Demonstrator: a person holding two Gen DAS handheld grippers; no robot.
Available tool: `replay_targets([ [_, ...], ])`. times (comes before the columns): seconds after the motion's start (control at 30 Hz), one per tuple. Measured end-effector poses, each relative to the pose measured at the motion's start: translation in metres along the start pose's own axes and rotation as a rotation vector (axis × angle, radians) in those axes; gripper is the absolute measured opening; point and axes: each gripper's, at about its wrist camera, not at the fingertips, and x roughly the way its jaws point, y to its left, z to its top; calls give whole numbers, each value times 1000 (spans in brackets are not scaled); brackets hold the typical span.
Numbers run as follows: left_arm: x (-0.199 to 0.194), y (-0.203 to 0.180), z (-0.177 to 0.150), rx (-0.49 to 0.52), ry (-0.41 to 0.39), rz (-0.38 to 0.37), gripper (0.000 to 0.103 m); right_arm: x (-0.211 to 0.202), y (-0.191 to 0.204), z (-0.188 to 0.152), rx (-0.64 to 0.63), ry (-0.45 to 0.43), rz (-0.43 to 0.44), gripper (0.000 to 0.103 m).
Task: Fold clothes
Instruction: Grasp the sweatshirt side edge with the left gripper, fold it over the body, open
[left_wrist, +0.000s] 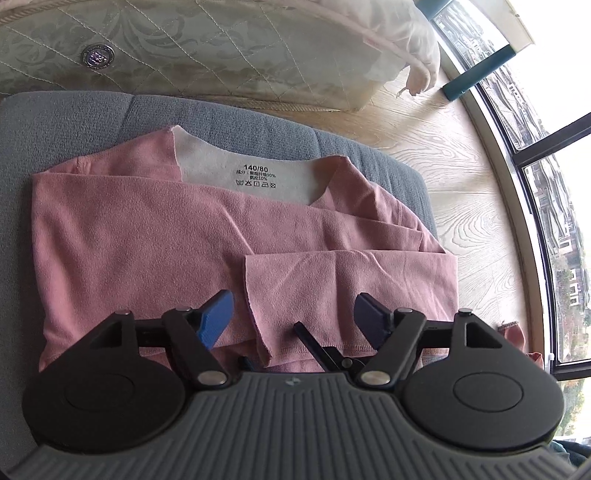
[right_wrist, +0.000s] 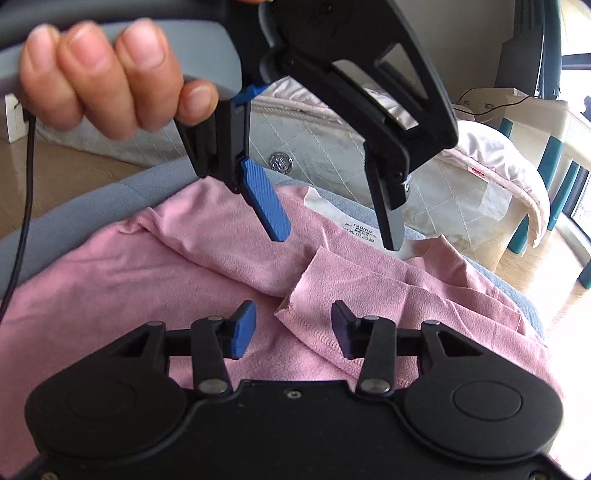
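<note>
A pink shirt (left_wrist: 140, 236) lies flat on a grey cushion (left_wrist: 74, 118), its pale inner neck with a printed size label (left_wrist: 255, 177) facing up. One sleeve (left_wrist: 351, 273) is folded across the body, and its cuff edge (right_wrist: 314, 325) ends near both grippers. My left gripper (left_wrist: 293, 317) hovers open over that cuff, holding nothing. In the right wrist view the left gripper (right_wrist: 332, 225) hangs open above the shirt's neck area, held by a hand (right_wrist: 110, 74). My right gripper (right_wrist: 293, 325) is open just above the cuff, empty.
A quilted mattress (left_wrist: 184, 55) stands behind the cushion. Wood floor (left_wrist: 443, 147) and tall windows (left_wrist: 554, 184) lie to the right. A teal-legged table (right_wrist: 554, 166) stands at the far right, and a black cable (right_wrist: 26, 184) hangs at the left.
</note>
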Motion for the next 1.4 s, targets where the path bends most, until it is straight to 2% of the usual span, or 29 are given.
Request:
replay_targets([
  [0.07,1,1,-1,-1,7,-12,77,1,-1,-1,20,-8,-13,40],
  [0.13,1,1,0,-7,8,-20,77,-1,-4,-1,46,-23,-14,19],
  [0.17,1,2,0,-11,8,-24,77,-5,-7,1,62,-33,-10,4],
  [0.4,12,-1,-4,-62,37,-61,76,-29,-25,11,169,-106,22,3],
  [0.47,17,-7,-5,-36,45,-46,73,-36,-31,14,199,-127,32,3],
  [0.53,21,-14,-6,-6,50,-46,37,-43,-36,17,230,-147,41,3],
  [0.6,21,-23,-8,17,41,-57,11,-48,-39,21,237,-155,56,3],
  [0.7,19,-37,-10,116,25,-15,5,-57,-36,23,224,-157,78,3],
  [0.73,18,-37,-9,113,24,-26,4,-59,-37,22,226,-160,78,3],
  [0.77,16,-33,-9,92,19,-53,3,-61,-40,21,225,-158,93,4],
  [0.93,-1,-18,-1,40,-9,-96,3,-72,-60,13,234,-134,181,11],
  [1.1,-37,1,10,-3,-89,-109,3,-72,-75,5,303,-125,178,25],
  [1.27,-81,40,19,-70,-198,-59,3,-73,-87,-3,340,-98,148,32],
  [1.33,-85,60,18,-112,-204,-26,3,-74,-94,-6,365,-103,146,33],
  [1.4,-77,79,16,-166,-177,-21,3,-74,-98,-8,380,-103,141,34],
])
